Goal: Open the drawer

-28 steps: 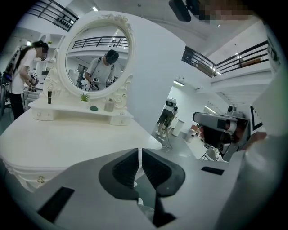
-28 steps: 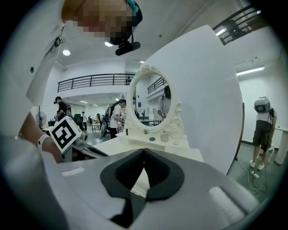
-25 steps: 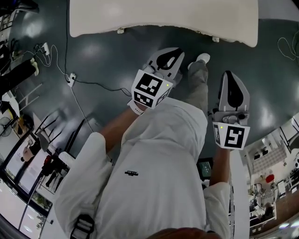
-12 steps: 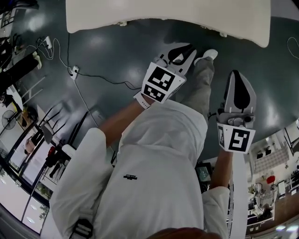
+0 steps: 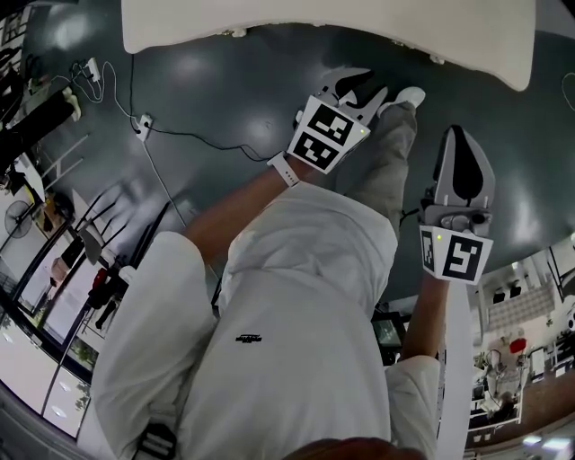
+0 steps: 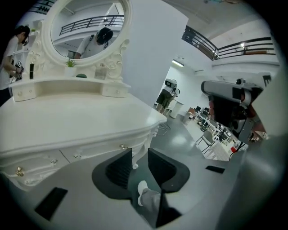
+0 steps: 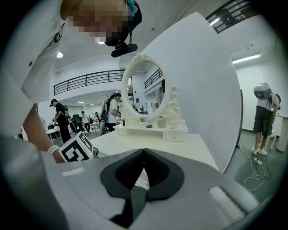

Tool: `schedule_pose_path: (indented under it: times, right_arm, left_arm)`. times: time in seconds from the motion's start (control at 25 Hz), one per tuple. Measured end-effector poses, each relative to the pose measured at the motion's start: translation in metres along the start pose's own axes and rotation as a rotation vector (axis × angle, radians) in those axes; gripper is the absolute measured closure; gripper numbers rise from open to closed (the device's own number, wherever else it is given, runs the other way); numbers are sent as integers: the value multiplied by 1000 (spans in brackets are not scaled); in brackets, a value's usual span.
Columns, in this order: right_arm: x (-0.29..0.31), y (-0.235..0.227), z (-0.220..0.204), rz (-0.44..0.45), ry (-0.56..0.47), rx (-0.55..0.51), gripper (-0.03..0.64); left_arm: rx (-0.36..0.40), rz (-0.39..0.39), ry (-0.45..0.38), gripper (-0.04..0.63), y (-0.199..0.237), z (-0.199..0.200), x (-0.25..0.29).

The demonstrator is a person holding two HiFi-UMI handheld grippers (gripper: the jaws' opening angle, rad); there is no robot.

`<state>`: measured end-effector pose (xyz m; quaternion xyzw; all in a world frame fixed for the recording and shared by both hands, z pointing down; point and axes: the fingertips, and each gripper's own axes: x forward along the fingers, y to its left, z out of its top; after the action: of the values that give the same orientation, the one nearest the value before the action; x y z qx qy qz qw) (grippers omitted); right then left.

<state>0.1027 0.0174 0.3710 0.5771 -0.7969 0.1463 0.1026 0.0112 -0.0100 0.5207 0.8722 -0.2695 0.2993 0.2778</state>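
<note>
The white dressing table (image 5: 323, 22) runs across the top of the head view. Its drawer fronts with small metal knobs (image 6: 122, 146) show under the tabletop in the left gripper view. My left gripper (image 5: 358, 84) hangs short of the table's front edge, above the floor. Its jaws are opening, with nothing between the dark pads (image 6: 121, 164), and only floor and a shoe show through the gap. My right gripper (image 5: 459, 133) is lower right, further from the table. Its jaws (image 7: 144, 150) are shut and empty.
An oval mirror (image 6: 83, 27) and small items stand at the back of the tabletop. My shoe (image 5: 409, 97) and trouser leg are below the left gripper. A power strip (image 5: 139, 148) and cables lie on the dark floor at left. Other people stand in the room behind.
The left gripper has moved toward the table edge and sunk, and its jaws have parted from shut. The right gripper has sunk a little and stays shut.
</note>
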Motion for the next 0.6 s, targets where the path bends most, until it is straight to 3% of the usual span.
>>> schedule_pose_path:
  times: [0.24, 0.6]
  right_arm:
    - [0, -4, -11, 3, 16, 11, 606]
    - [-7, -15, -14, -6, 15, 27, 606]
  left_arm:
    - [3, 23, 39, 476, 9, -13, 21]
    - [-92, 85, -18, 465, 23, -1, 50]
